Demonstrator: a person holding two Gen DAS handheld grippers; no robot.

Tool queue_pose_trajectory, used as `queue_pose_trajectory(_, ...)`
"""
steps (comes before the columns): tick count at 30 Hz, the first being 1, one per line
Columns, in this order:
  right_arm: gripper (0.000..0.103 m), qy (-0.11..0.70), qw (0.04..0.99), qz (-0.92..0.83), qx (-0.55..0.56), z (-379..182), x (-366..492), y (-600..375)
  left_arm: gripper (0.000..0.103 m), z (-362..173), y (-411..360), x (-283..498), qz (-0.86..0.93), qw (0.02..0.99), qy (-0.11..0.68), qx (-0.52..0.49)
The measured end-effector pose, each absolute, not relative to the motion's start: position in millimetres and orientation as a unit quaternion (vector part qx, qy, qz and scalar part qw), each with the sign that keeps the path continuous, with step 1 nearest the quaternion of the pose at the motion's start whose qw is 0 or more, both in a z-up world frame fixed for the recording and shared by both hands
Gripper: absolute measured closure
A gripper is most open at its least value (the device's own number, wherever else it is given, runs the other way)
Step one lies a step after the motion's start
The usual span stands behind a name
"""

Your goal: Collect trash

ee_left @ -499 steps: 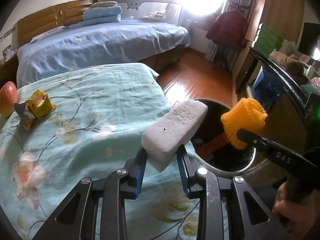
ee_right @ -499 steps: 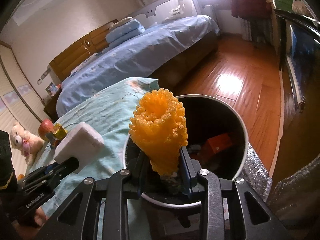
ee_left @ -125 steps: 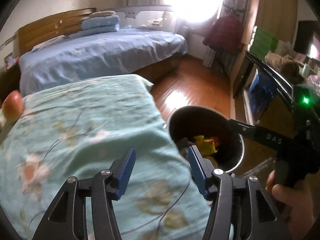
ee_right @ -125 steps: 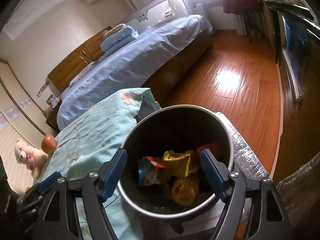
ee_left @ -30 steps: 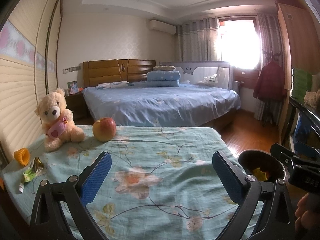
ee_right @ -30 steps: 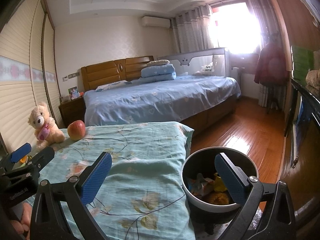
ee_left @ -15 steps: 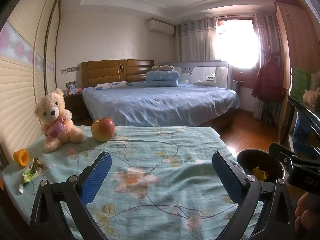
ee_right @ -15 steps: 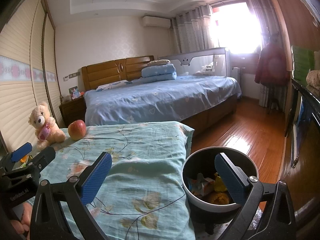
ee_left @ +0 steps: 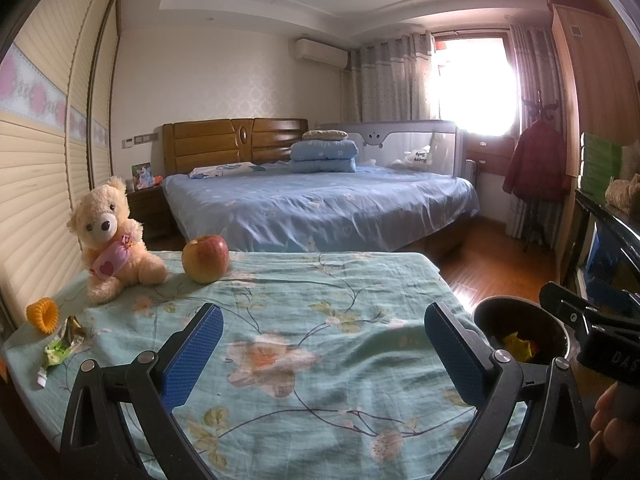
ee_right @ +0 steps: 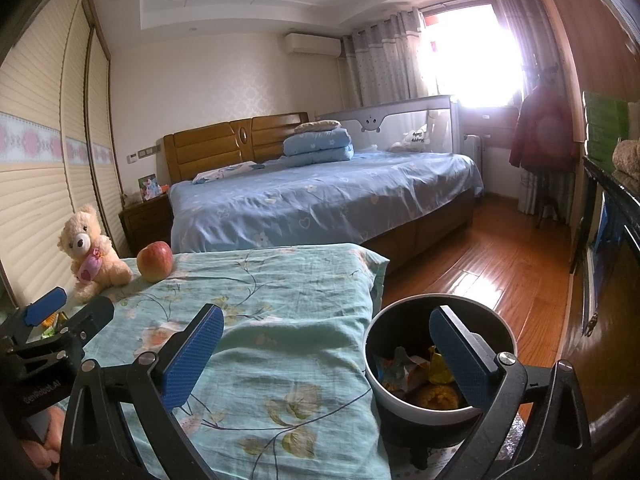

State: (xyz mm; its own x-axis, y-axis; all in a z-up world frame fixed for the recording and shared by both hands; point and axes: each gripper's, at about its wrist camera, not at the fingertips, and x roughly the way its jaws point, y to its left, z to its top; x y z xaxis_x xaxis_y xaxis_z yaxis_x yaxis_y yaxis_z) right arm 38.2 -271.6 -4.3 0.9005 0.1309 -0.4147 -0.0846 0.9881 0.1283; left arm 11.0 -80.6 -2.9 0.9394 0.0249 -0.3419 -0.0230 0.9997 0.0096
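While above the bedspread (ee_left: 320,320), both tools (blue-padded) agape.

Teddy bear (ee_left: 110,240) sitting beside a red apple (ee_left: 205,258) on the floral cloth (ee_left: 320,320) covering the desk, blue bed (ee_left: 320,208) behind, folded quilt (ee_left: 324,156), red coat (ee_left: 536,164) hanging by the window

The left claw (ee_left: 324,354) hangs wide apart and empty above a table (ee_left: 304,332) covered in a floral teal cloth. At the far left sit a teddy bear (ee_left: 112,244) and an apple (ee_left: 205,253), with an orange ring (ee_left: 43,314) and a green wrapper (ee_left: 60,346) nearer the left edge. On the right, a black bin (ee_left: 520,332) holds yellow trash, beside the right claw (ee_left: 560,312).
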Motion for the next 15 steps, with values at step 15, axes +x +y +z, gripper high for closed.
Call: queue_pose_trajectory(15, 0.000, 0.218, 0.973, 0.057, 0.052, -2.2, 37.4, -267.2, 0.001, -3.0, -80.7, 11.3, 0.012, 0.985, 0.174, 0.002)
